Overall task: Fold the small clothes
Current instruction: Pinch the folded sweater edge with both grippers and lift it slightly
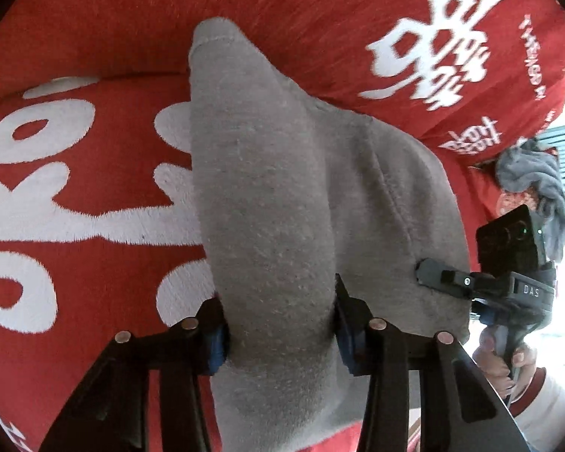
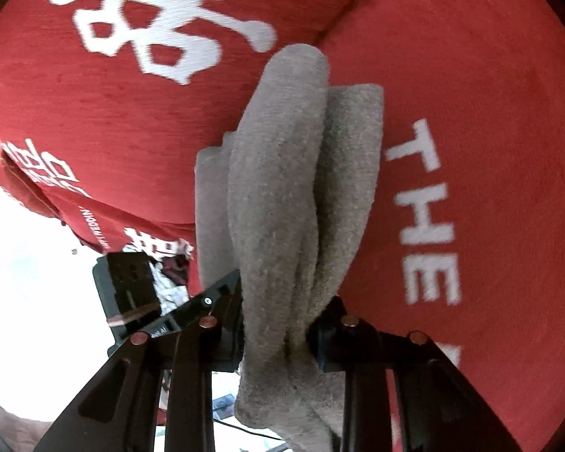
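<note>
A small grey knit garment (image 1: 282,207) is stretched between both grippers above a red cushion. My left gripper (image 1: 280,335) is shut on one bunched end of it. My right gripper (image 2: 278,329) is shut on the other end, where the grey cloth (image 2: 293,196) hangs in thick folds. The right gripper also shows in the left wrist view (image 1: 444,275), pinching the garment's right edge. The left gripper shows in the right wrist view (image 2: 211,297), beside the cloth's left edge.
Red cushions with white lettering (image 1: 75,196) (image 2: 471,150) fill the background. Another grey cloth (image 1: 535,188) lies crumpled at the far right by the cushion's edge. A bright white floor (image 2: 26,263) lies beyond the cushions.
</note>
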The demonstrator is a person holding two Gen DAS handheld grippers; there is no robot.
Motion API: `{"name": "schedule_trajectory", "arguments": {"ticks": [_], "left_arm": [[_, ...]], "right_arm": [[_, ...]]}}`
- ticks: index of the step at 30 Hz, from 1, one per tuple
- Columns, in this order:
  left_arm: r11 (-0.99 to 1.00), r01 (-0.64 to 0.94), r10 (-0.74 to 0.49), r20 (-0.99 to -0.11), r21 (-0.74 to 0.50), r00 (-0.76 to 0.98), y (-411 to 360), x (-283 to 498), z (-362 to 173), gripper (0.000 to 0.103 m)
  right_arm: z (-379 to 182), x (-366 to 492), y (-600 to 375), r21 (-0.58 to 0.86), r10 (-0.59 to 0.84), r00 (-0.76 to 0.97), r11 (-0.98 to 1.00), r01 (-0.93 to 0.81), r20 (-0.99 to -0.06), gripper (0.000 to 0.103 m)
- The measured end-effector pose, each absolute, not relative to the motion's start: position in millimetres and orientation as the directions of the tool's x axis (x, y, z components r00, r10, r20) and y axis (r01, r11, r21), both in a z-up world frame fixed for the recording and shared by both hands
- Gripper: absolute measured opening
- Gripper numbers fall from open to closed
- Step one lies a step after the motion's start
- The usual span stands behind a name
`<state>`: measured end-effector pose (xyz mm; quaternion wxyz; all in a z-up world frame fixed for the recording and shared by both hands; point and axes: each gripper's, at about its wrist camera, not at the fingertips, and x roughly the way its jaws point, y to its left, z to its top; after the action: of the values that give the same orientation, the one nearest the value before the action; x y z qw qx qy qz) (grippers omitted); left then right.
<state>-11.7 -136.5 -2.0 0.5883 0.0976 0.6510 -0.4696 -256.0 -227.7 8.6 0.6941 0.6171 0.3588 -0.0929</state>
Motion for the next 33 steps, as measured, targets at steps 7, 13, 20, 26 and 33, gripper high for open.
{"name": "schedule_trajectory", "arguments": {"ticks": [7, 13, 20, 26, 33], "left_arm": [[0.497, 0.682, -0.476, -0.826, -0.537, -0.303, -83, -7, 43, 0.047], [0.496, 0.698, -0.476, -0.834, -0.517, -0.279, -22, 4, 72, 0.047], [0.560, 0.672, -0.446, -0.860, -0.484, -0.248, 38, 16, 60, 0.047], [0.611, 0.648, -0.417, -0.881, -0.455, -0.225, 72, 25, 30, 0.047], [0.737, 0.573, -0.345, -0.929, -0.358, -0.136, 107, 41, 2, 0.082]], "right_arm": [[45, -257, -186, 0.799, 0.294, 0.743, 0.236, 0.553, -0.602, 0.030], [61, -243, -137, 0.815, 0.306, 0.755, 0.232, 0.531, -0.579, 0.030], [41, -206, -81, 0.814, 0.369, 0.726, 0.226, 0.535, -0.580, 0.030], [10, -180, -63, 0.778, 0.401, 0.669, 0.258, 0.573, -0.626, 0.030], [-4, -191, -79, 0.580, 0.278, 0.509, 0.365, 0.728, -0.815, 0.039]]}}
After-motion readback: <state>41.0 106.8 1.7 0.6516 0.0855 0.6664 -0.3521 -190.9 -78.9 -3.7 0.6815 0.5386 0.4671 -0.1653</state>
